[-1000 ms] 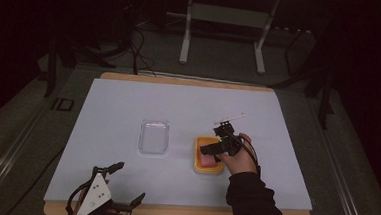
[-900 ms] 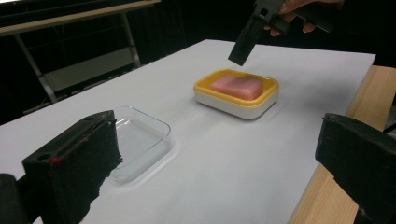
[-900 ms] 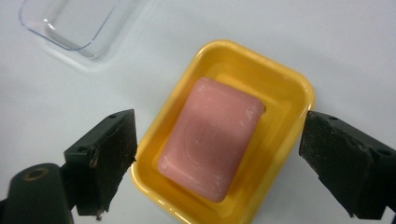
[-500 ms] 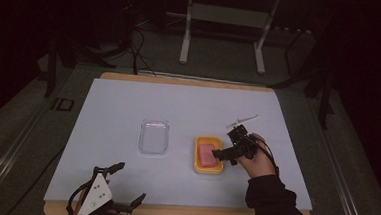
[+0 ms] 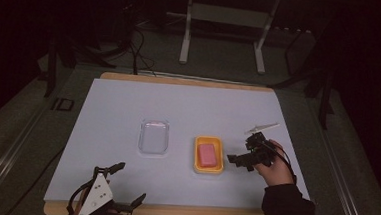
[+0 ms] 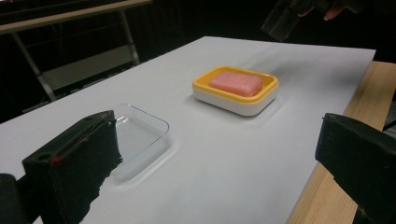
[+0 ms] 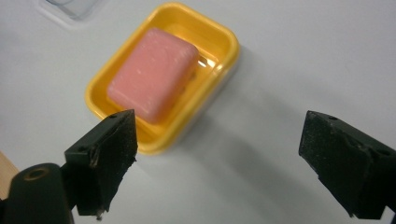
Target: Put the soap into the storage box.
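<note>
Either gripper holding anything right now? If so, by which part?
Nothing held. Right gripper is open beside the yellow dish with the pink soap in it; left gripper is open at the table's near edge.

Overhead plus two close, perhaps oblique

Pink soap [image 5: 207, 154] in a yellow dish [image 5: 208, 166]

Clear lid [image 5: 153, 137] on a pale-blue sheet [image 5: 188, 107]; black jaws, wooden tabletop edge [image 5: 180, 80].

Clear tray [image 7: 70, 7] cut off by top edge.
</note>
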`<state>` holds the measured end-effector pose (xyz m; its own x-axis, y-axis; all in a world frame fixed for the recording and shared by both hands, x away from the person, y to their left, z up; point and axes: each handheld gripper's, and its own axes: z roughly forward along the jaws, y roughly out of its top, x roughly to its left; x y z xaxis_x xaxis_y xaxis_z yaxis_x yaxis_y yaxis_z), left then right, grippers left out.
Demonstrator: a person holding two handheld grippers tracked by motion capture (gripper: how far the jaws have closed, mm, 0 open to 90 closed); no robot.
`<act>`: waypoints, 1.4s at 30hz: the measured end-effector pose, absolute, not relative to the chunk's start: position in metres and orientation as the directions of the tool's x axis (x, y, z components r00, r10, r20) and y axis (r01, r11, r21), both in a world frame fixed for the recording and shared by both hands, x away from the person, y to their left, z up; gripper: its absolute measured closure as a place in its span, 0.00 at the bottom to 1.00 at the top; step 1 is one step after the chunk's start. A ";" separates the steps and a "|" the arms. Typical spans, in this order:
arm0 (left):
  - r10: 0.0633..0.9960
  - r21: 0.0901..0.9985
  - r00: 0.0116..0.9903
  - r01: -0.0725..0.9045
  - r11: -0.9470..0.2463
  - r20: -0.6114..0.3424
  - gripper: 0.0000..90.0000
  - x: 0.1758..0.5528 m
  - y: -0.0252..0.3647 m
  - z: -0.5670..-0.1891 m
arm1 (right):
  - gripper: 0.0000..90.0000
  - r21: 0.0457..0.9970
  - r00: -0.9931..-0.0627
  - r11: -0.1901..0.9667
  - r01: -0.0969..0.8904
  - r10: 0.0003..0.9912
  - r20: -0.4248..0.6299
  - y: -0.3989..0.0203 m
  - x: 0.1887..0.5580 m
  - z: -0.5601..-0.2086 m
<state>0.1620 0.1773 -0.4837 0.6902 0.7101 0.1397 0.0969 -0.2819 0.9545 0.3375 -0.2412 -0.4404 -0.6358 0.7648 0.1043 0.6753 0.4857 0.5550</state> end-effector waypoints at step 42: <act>0.702 0.954 0.698 0.097 -0.284 0.139 0.00 0.161 0.177 -0.483 | 0.13 0.659 -0.606 0.427 0.619 0.794 0.055 -0.313 0.287 -0.492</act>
<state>0.1612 0.1767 -0.4830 0.6983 0.7022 0.1387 0.0966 -0.2844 0.9538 0.2875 -0.3128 -0.4920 -0.6059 0.7937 0.0546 0.6193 0.4275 0.6585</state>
